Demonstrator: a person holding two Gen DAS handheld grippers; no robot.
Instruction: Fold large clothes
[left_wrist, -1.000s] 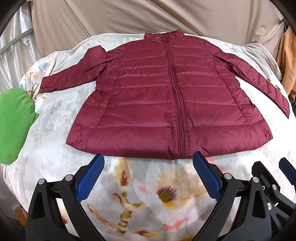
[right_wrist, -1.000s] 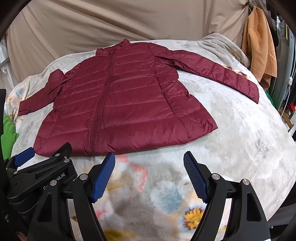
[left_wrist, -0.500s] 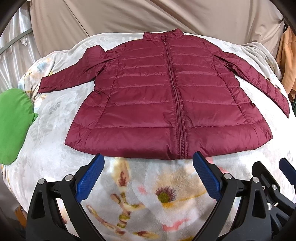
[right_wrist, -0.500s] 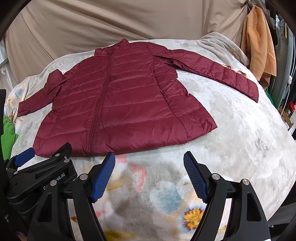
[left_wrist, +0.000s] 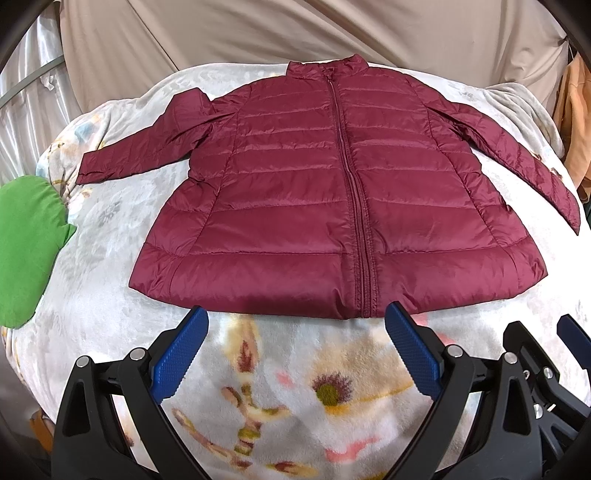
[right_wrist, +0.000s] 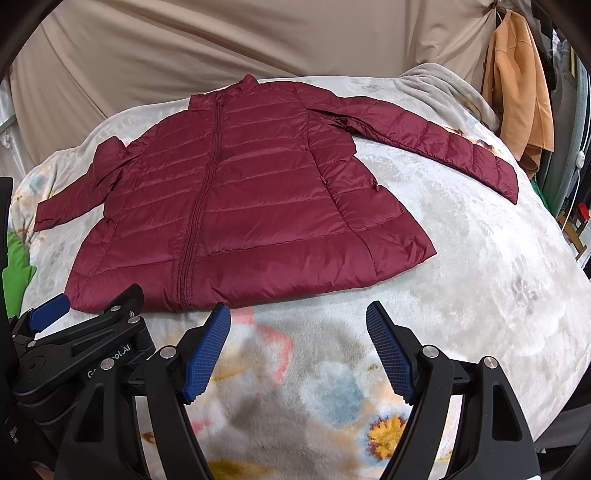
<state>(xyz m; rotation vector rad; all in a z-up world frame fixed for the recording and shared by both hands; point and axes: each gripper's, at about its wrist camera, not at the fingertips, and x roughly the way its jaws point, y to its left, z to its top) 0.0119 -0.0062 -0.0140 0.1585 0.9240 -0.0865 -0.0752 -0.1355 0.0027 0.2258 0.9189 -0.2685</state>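
A maroon quilted puffer jacket (left_wrist: 314, 206) lies flat and zipped on a floral blanket, collar far, hem near, both sleeves spread out to the sides. It also shows in the right wrist view (right_wrist: 251, 206). My left gripper (left_wrist: 295, 314) is open and empty, its blue pads just short of the hem near the zip. My right gripper (right_wrist: 297, 308) is open and empty, just short of the hem's right half. The left gripper's side shows at the lower left of the right wrist view (right_wrist: 79, 325).
The floral blanket (left_wrist: 295, 398) covers a rounded bed. A green cloth (left_wrist: 26, 243) lies at the left edge. A beige sheet (left_wrist: 295, 33) hangs behind. An orange garment (right_wrist: 517, 85) hangs at the far right, with clutter below it.
Both views have shifted very slightly; the jacket sits a touch lower and nearer the pads in the frame. Both grippers stay open and empty.
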